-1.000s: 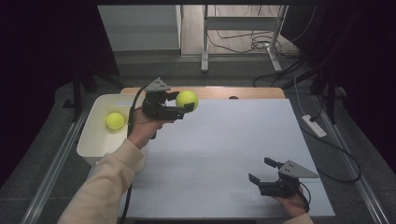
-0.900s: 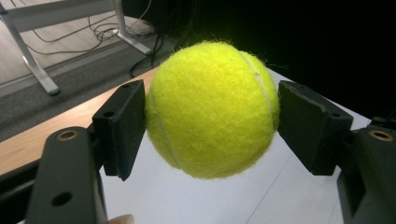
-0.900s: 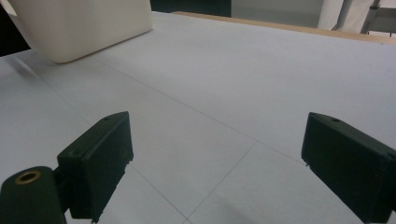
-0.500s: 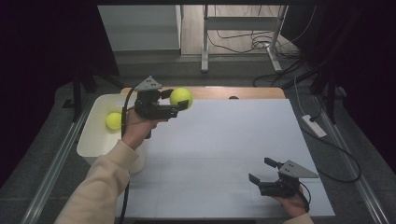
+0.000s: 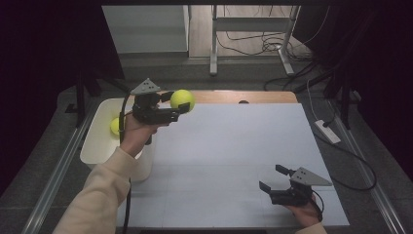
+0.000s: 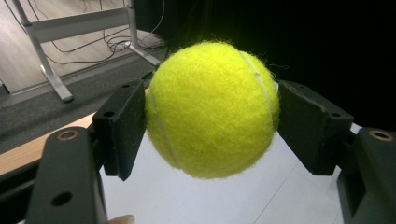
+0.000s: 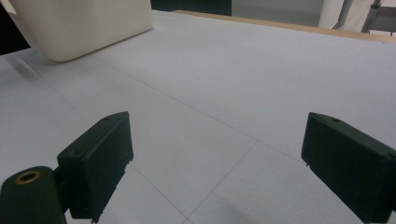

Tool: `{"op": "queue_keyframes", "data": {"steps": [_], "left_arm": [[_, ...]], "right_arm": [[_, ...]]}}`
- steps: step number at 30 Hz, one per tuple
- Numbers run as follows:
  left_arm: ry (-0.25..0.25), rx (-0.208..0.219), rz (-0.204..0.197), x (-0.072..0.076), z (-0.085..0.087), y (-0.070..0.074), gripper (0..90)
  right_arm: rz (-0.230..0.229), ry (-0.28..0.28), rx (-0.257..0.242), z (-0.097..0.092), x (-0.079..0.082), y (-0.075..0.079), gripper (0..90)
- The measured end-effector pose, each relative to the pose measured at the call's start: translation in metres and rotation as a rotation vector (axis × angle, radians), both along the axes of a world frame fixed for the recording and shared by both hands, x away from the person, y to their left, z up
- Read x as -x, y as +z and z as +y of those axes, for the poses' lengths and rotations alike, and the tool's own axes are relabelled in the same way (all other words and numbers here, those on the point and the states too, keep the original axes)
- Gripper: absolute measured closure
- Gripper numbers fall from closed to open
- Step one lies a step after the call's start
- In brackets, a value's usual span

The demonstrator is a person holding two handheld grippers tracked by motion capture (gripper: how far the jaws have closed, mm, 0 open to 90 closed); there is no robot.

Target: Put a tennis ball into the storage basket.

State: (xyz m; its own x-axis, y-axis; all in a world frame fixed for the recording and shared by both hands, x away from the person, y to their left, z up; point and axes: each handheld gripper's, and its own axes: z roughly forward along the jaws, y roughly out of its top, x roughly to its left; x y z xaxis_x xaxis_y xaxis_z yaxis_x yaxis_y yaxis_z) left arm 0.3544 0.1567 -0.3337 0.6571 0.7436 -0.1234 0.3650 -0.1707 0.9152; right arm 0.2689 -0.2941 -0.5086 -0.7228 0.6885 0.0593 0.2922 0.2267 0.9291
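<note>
High view adds a second ball (image 5: pixel 115 126) in the bin (image 5: pixel 100 146); left claw (image 5: pixel 181 103) clamps a tennis ball (image 5: pixel 182 99).

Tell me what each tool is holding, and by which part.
The left tool clamps a tennis ball by its two opposite sides, above the table. The right tool stands open and holds nothing.

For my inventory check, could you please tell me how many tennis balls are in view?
2: one tennis ball clamped in the left tool, another ball in the white bin. The hand may hide more there.

A lab – dark curtains (image 5: pixel 44 58), floor cables (image 5: pixel 253 46), framed test table (image 5: pixel 243 146).
</note>
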Motion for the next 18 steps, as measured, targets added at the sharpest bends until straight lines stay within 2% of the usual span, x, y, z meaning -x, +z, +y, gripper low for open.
{"op": "queue_keyframes", "data": {"steps": [18], "left_arm": [[0.03, -0.001, -0.007, 0.003, 0.012, 0.003, 27.8]], "right_arm": [[-0.002, 0.0, 0.0, 0.0, 0.0, 0.0, 9.1]]}}
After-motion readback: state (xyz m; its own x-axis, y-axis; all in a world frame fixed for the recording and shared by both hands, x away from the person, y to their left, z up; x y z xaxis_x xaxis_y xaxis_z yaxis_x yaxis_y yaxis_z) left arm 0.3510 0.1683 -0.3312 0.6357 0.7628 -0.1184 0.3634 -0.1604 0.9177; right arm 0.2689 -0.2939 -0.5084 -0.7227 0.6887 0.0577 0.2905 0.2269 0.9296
